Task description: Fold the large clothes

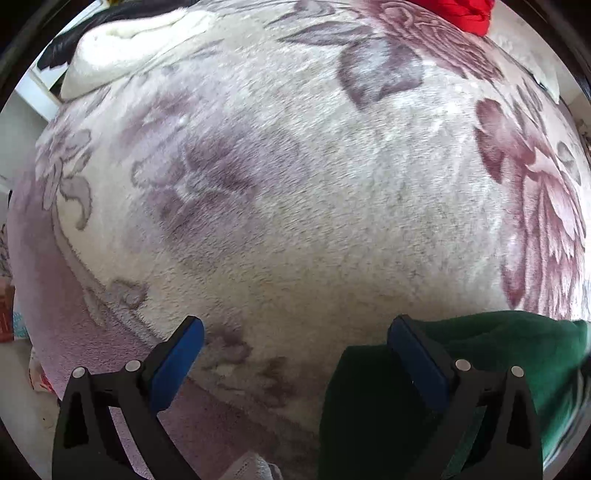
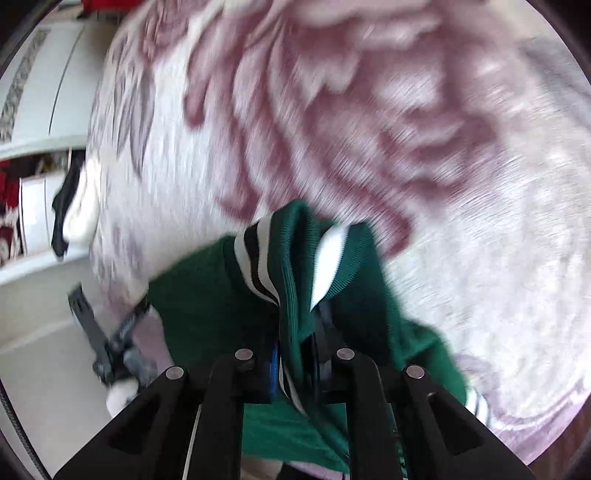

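Green sweater (image 2: 295, 258) — pinched inside right gripper (image 2: 295, 365)

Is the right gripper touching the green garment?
Touching. The right wrist view shows the right gripper with its jaws shut on a bunched fold of the green garment, the striped trim pinched between them.

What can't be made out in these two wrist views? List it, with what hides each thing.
- Green garment: its full shape; the right gripper, shut on its striped hem, covers the middle, and the lower edge cuts it off.
- Floral blanket: pattern smeared by motion blur, right wrist view.
- Left gripper: open and empty; its right finger hides part of the garment.
- Red fabric: cut off by the top edge.
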A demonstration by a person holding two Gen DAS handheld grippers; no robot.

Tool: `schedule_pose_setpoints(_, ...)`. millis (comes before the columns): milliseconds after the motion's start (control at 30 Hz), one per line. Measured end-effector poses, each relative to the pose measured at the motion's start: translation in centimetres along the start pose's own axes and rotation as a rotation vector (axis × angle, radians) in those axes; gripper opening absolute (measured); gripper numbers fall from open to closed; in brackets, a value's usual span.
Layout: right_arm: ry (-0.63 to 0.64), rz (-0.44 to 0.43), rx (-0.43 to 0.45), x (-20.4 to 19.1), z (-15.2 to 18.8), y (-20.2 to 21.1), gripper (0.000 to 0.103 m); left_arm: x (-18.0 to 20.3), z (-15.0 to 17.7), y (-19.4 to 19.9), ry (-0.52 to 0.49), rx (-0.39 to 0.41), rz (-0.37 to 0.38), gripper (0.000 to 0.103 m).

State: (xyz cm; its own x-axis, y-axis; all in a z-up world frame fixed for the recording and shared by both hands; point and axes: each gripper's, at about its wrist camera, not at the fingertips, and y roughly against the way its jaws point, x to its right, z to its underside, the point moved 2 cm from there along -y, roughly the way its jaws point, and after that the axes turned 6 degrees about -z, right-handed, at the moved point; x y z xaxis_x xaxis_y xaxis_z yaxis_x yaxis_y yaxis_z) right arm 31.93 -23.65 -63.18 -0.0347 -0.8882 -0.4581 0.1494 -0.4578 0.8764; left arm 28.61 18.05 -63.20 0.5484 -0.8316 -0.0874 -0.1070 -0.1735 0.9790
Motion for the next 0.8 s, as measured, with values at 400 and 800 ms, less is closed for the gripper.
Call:
schedule_pose_setpoints(400, 0.073, -0.039, -0.111, 4.6, 4.6, 4.0, 0.076, -0.4, 0.8, 0.5, -0.081, 0.018, -0.113, 0.103)
schedule_pose_setpoints(800, -0.087, -0.161, -0.173, 6.0, 14.0, -2.5, 0.020, 0.1, 1.9, 2.5, -0.140, 0.055, -0.160, 0.103)
